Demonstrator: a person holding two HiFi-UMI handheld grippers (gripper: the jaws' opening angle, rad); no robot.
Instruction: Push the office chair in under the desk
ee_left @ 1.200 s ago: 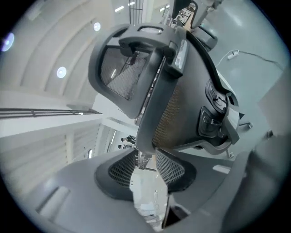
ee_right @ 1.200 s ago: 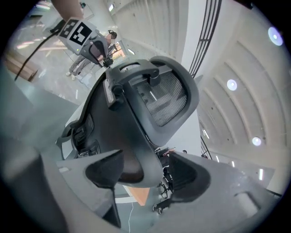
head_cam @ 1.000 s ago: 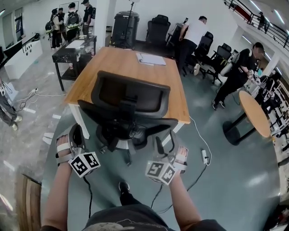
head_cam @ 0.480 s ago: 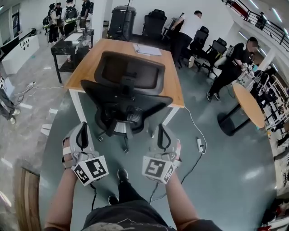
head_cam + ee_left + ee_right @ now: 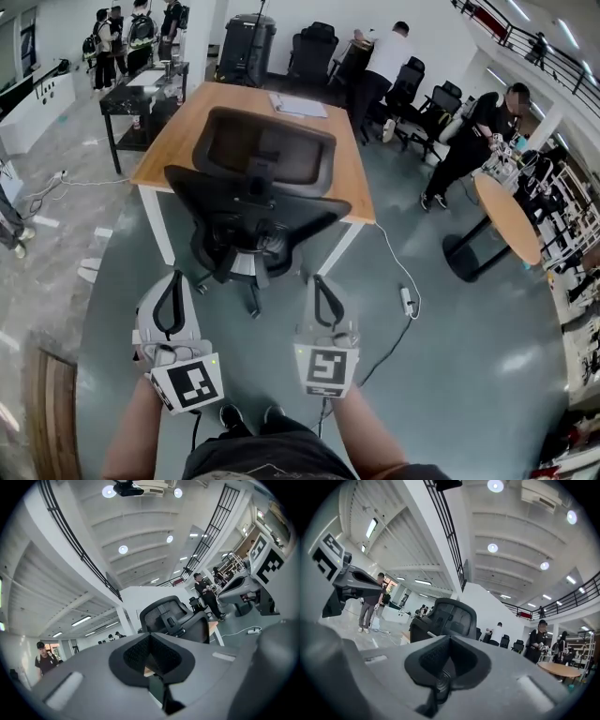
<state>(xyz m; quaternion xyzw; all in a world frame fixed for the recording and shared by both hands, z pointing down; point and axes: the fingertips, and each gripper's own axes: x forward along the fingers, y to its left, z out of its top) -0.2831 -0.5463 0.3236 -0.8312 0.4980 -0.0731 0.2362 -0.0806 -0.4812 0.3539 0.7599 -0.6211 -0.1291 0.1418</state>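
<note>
Straight ahead of me, the office chair [image 5: 258,202] stands at the near end of the wooden counter [image 5: 349,178] with its mesh backrest turned toward me. Its seat points away, toward the counter. The backrest runs crosswise to my line of sight, left to right, so its broad face squares up to a forward push. The wheeled base sits on the grey floor [image 5: 450,356] between the counter's white legs. From above I cannot tell how far the seat already reaches beneath the top.

The left gripper [image 5: 174,279] and the right gripper [image 5: 315,281] are held low and side by side in front of me, both aimed forward at the chair. The chair is centred between them, and neither looks clearly nearer. Both are well short of the backrest, touching nothing.

In the left gripper view, that gripper [image 5: 150,654] is clenched with nothing between its jaws, and the chair [image 5: 168,616] rises just beyond and slightly right of them. In the right gripper view, that gripper [image 5: 449,663] is likewise clenched and empty, with the chair [image 5: 450,616] dead ahead above the jaws.

I judge the coming move to be a level advance of both clenched grippers onto the backrest, one on either side of its central spine.
</note>
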